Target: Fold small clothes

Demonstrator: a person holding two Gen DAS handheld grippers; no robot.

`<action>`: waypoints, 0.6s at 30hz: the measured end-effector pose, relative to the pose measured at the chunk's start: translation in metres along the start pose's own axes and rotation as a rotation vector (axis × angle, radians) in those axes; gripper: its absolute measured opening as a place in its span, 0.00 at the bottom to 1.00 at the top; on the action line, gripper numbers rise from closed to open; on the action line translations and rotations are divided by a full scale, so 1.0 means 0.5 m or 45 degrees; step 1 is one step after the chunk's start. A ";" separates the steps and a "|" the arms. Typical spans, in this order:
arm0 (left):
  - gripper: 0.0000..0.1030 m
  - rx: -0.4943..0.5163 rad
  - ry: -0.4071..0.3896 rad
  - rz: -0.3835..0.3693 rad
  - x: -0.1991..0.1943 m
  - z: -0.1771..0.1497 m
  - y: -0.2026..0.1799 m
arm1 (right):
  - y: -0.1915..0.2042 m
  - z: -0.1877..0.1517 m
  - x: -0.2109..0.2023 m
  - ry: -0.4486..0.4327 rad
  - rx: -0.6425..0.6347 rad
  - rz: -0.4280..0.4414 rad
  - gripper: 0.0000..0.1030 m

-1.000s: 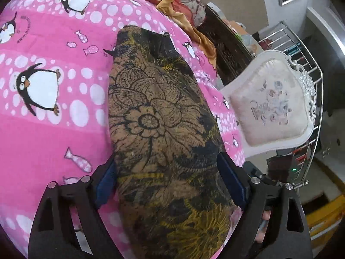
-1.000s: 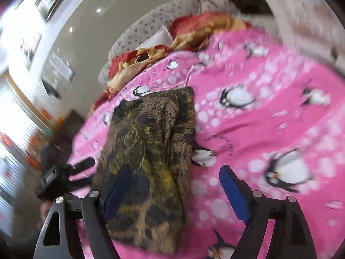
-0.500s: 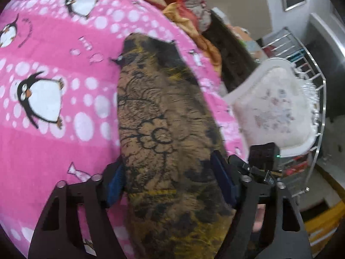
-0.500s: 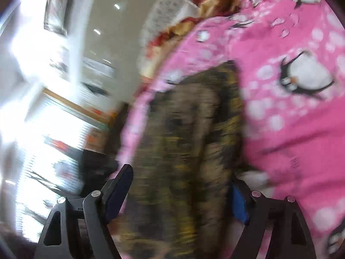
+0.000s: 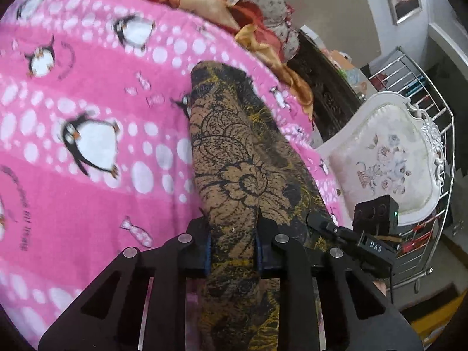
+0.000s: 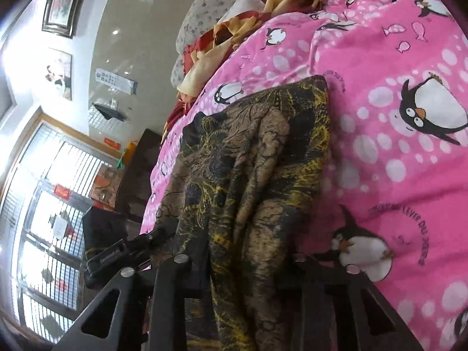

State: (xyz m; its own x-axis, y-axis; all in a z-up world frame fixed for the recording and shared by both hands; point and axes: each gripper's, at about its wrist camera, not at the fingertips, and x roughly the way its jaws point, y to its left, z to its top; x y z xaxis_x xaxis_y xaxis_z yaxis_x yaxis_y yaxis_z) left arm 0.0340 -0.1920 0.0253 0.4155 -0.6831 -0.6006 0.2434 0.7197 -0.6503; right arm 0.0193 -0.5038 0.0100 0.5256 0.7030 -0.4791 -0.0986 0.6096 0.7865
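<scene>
— Both tongs were wide a second ago. Left gripper (image 5: 232, 247)?
— Closing, pinching the brown floral garment (image 5: 234, 175) lying on the pink penguin blanket (image 5: 87, 204).
— Right gripper (image 6: 248, 275)?
— Closing too, bunching the garment's near end; it swung over.

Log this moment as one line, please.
step: grip near end of cloth | left gripper: closing on cloth | right gripper: closing on cloth | surface: pink blanket
</scene>
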 end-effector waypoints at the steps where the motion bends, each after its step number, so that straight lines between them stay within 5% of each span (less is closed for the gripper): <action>1: 0.19 0.014 -0.019 0.015 -0.017 0.004 0.001 | 0.013 0.000 0.003 -0.003 -0.012 0.000 0.25; 10: 0.19 -0.035 -0.167 0.138 -0.172 0.061 0.127 | 0.151 -0.017 0.168 0.101 -0.067 0.107 0.24; 18: 0.20 -0.016 -0.158 0.242 -0.201 0.039 0.197 | 0.200 -0.025 0.272 0.184 -0.137 -0.015 0.25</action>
State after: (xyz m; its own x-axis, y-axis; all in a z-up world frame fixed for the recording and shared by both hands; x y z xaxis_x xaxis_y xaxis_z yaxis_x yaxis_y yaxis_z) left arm 0.0331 -0.0500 0.0309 0.5574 -0.5142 -0.6518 0.1397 0.8320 -0.5369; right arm 0.0702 -0.3427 0.0188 0.4012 0.7361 -0.5452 -0.1869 0.6485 0.7379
